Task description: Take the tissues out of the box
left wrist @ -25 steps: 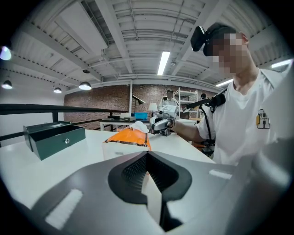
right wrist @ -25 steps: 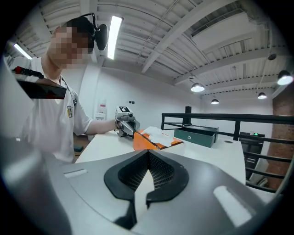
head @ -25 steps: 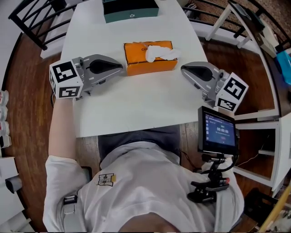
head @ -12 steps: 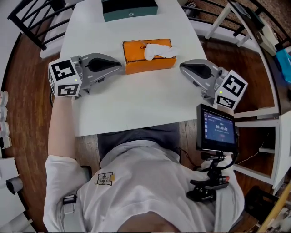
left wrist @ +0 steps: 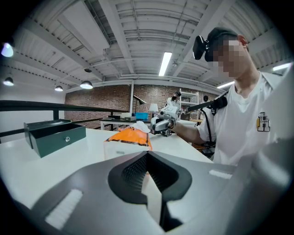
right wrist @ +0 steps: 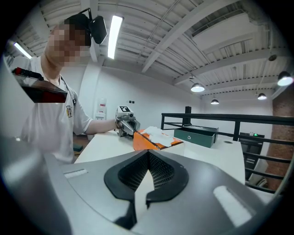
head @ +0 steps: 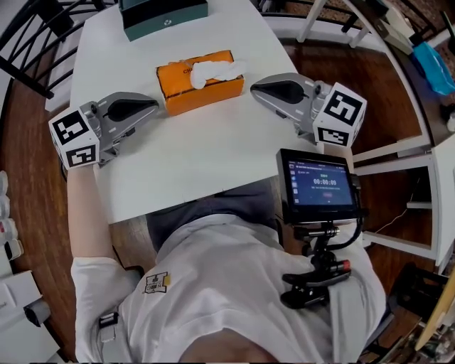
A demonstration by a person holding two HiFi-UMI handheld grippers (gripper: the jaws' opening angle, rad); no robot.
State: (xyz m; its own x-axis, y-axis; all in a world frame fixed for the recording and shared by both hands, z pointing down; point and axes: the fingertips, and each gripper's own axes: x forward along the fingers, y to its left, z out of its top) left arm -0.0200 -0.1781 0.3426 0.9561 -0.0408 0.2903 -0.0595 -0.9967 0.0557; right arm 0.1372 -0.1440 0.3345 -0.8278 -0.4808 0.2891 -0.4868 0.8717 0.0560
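An orange tissue box (head: 186,96) lies on the white table (head: 199,163), with a white tissue (head: 213,69) sticking out of its top slot. My left gripper (head: 154,106) rests on the table just left of the box, its tip almost at the box's end, shut and empty. My right gripper (head: 254,85) lies just right of the box, also shut with nothing in it. In the left gripper view the box (left wrist: 130,138) stands straight ahead of the shut jaws. In the right gripper view the box (right wrist: 146,140) and tissue (right wrist: 158,134) lie ahead.
A dark green box (head: 163,15) stands at the table's far end, beyond the tissue box. A small monitor (head: 316,186) on a chest mount hangs near the table's near right edge. Black railings and white furniture surround the table.
The head view has swung, so everything sits further left and up in the picture. Both grippers and the box keep their places relative to each other.
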